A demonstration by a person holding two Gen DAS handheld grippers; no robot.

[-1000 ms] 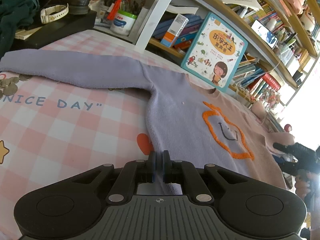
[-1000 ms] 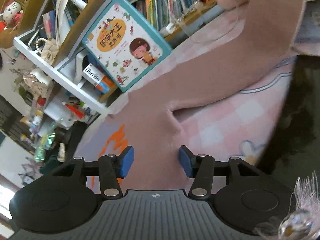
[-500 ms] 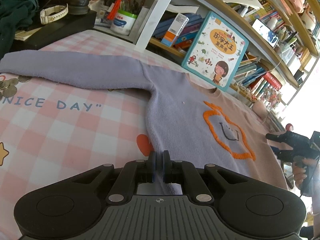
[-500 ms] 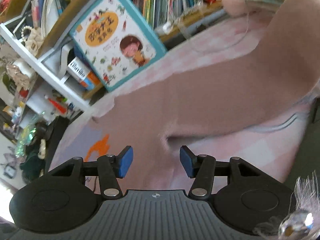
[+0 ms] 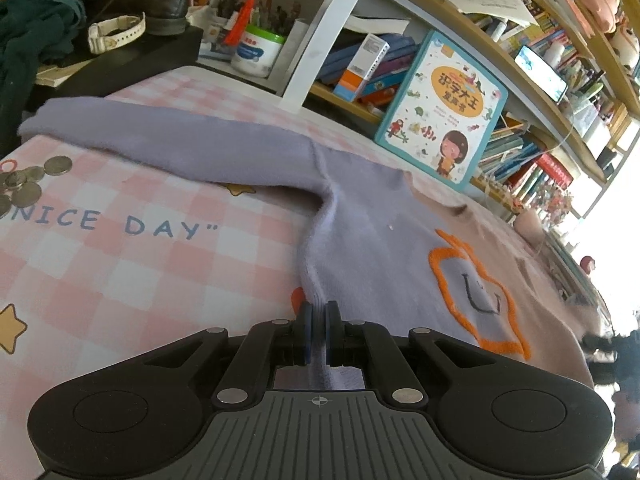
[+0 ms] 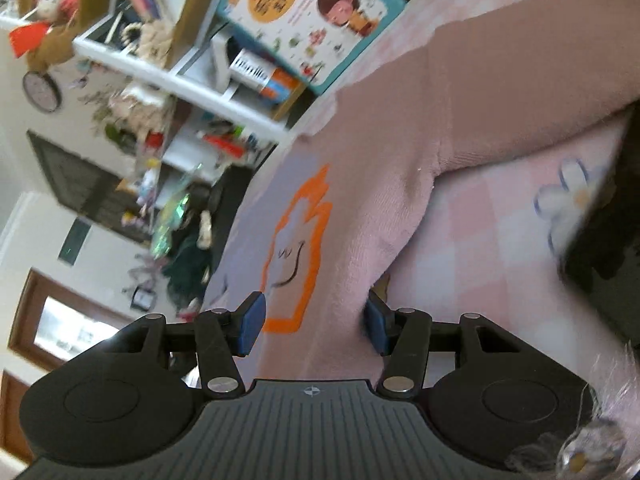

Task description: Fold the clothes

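Observation:
A small sweater (image 5: 380, 232), lilac on one half and pink on the other, lies spread flat on a pink checked sheet (image 5: 120, 272). An orange outlined figure (image 5: 472, 296) marks its chest. My left gripper (image 5: 316, 332) is shut on the lilac side edge near the hem, and a ridge of fabric runs up from its pads. In the right wrist view my right gripper (image 6: 314, 328) stands open low over the pink half of the sweater (image 6: 400, 140). The pink side edge lies between its blue pads (image 6: 252, 324), which do not press on it. The orange figure (image 6: 304, 240) sits just ahead.
A picture book (image 5: 444, 108) leans on the crowded bookshelf (image 5: 540, 40) behind the sweater. Several coins (image 5: 24, 184) lie on the sheet at the left. A white jar of pens (image 5: 258, 50) and a black box with a watch (image 5: 116, 32) stand at the back left.
My right gripper has swung from the pink sleeve and armpit toward the sweater's lower side edge, turning as it went. The left gripper and its hold are unchanged.

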